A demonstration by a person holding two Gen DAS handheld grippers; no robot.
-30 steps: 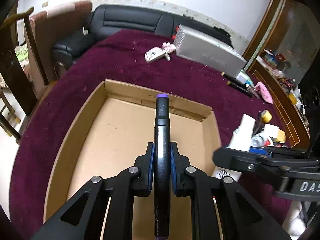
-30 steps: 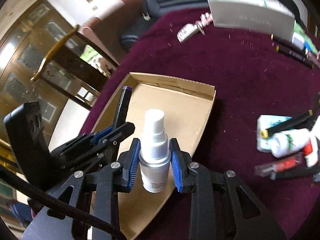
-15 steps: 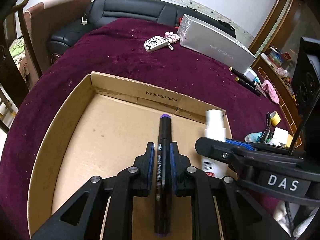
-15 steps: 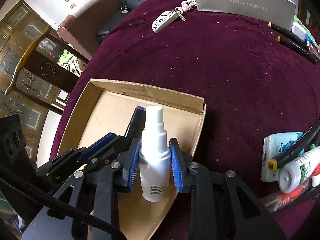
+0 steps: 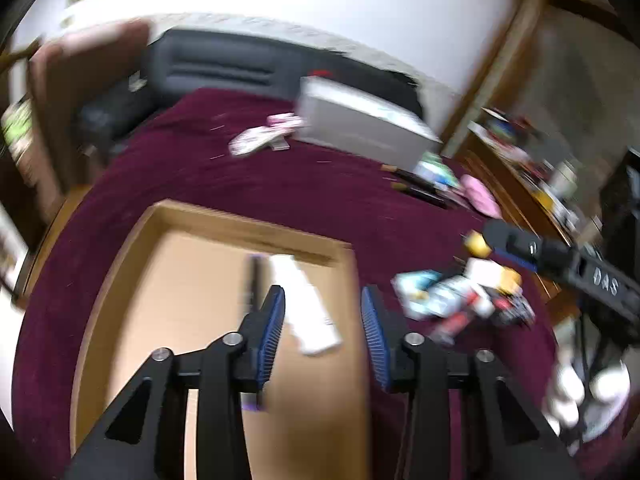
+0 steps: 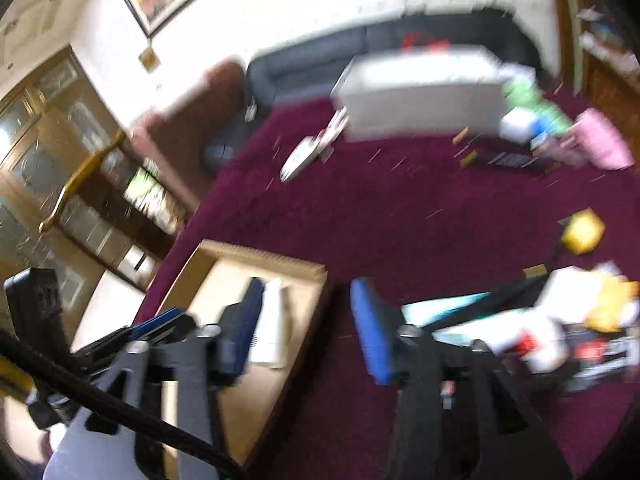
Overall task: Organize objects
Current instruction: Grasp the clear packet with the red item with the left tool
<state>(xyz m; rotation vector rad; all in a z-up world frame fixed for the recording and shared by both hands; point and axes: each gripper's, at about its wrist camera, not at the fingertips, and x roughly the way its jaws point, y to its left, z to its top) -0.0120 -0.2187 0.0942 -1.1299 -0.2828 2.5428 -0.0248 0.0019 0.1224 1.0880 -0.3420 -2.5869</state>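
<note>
A shallow cardboard box point(image 5: 240, 222) point(image 6: 260, 258) lies on the dark red tablecloth. In it lie a black marker point(image 5: 253, 280) and, just right of it, a white spray bottle point(image 5: 306, 304) point(image 6: 269, 330), side by side on the box floor. My left gripper point(image 5: 324, 320) hovers above them, its jaws opening and pressing on nothing; the bottle shows below the gap. My right gripper point(image 6: 308, 332) is over the box's right wall, its jaws opening wide with nothing held. The picture is motion-blurred.
A heap of tubes, bottles and pens point(image 5: 460, 300) point(image 6: 560, 320) sits right of the box. A silver carton point(image 5: 360, 128) point(image 6: 420, 96), a key fob point(image 5: 256, 142), black pens point(image 5: 416, 184) and a pink item point(image 6: 600, 144) lie at the far side. A black sofa point(image 5: 224, 64) stands behind.
Both grippers have let go: the marker and the spray bottle now lie in the box. Both jaws have opened and both grippers have lifted and pulled back, the right one toward the right.
</note>
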